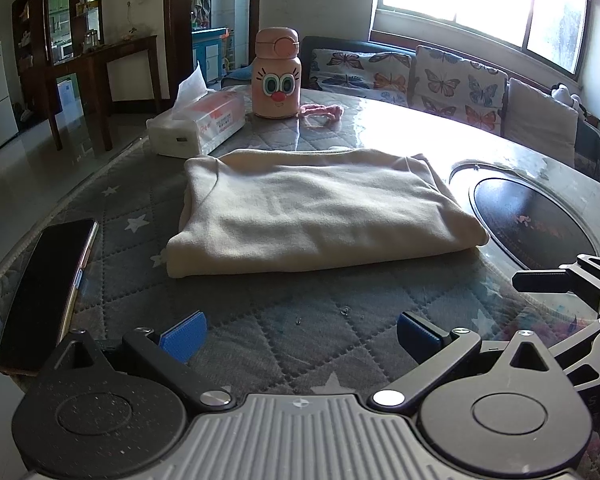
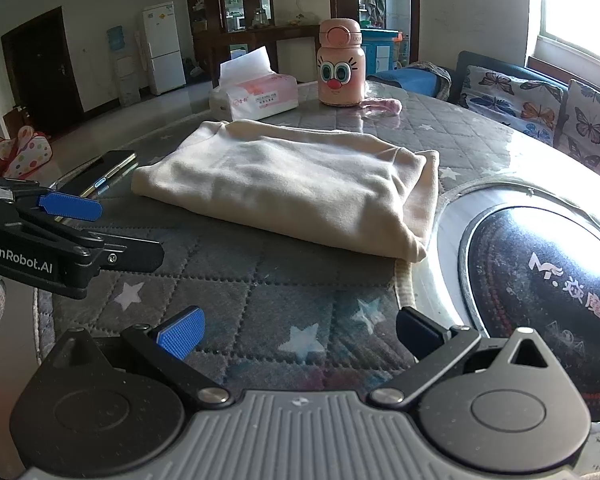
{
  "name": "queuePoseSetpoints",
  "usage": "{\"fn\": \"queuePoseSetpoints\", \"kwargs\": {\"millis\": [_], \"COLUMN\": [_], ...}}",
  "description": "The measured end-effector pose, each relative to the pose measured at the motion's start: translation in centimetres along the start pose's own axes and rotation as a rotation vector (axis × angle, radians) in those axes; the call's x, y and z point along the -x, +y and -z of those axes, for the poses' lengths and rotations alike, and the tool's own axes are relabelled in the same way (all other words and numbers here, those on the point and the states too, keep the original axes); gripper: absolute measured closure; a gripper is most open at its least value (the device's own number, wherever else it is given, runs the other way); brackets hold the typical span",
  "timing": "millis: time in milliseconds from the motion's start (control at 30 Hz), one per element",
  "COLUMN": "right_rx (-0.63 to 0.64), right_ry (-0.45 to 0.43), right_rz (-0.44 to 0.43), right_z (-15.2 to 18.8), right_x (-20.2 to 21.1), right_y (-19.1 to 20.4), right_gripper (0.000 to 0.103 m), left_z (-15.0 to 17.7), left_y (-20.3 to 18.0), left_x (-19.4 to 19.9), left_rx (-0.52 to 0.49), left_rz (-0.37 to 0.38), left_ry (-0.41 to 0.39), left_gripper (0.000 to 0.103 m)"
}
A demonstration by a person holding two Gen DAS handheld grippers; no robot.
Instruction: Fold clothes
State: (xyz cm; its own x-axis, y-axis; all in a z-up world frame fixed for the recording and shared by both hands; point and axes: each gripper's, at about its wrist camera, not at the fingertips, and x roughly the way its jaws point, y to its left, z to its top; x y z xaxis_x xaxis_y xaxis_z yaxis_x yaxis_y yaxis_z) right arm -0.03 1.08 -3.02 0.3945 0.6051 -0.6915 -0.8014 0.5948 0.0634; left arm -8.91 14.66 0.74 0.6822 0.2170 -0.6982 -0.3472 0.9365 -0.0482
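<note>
Lying mid-table (image 1: 300,292) in a neat cream rectangle, the garment (image 1: 320,216) looks folded already, so this seems the finishing step. Both claws, left gripper (image 1: 300,334) and right gripper (image 2: 300,330), hover near its front edge, spread wide and empty. Any further fold needs a corner pinch; a loose flap may poke out on the right. Phone (image 1: 48,292), tissues (image 1: 200,124), bottle (image 1: 277,74) and hotplate (image 2: 548,300) crowd around.

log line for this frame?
phase: fold looks done | cream garment: folded, flat on table | left gripper: open, empty | right gripper: open, empty
</note>
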Motion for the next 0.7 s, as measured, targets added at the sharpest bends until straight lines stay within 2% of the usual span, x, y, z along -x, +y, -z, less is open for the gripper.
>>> {"fn": "queuePoseSetpoints", "kwargs": {"millis": [700], "right_rx": [-0.011], "right_ry": [0.010], "right_rz": [-0.013], "right_z": [-0.23], "right_x": [-0.79], "right_y": [-0.10], "right_gripper": [0.000], "left_z": [-0.34], "left_y": [-0.30], "left_x": [-0.87], "left_rx": [-0.008], "left_rz": [0.003], "left_ry": [0.012], "left_gripper": [0.000]}}
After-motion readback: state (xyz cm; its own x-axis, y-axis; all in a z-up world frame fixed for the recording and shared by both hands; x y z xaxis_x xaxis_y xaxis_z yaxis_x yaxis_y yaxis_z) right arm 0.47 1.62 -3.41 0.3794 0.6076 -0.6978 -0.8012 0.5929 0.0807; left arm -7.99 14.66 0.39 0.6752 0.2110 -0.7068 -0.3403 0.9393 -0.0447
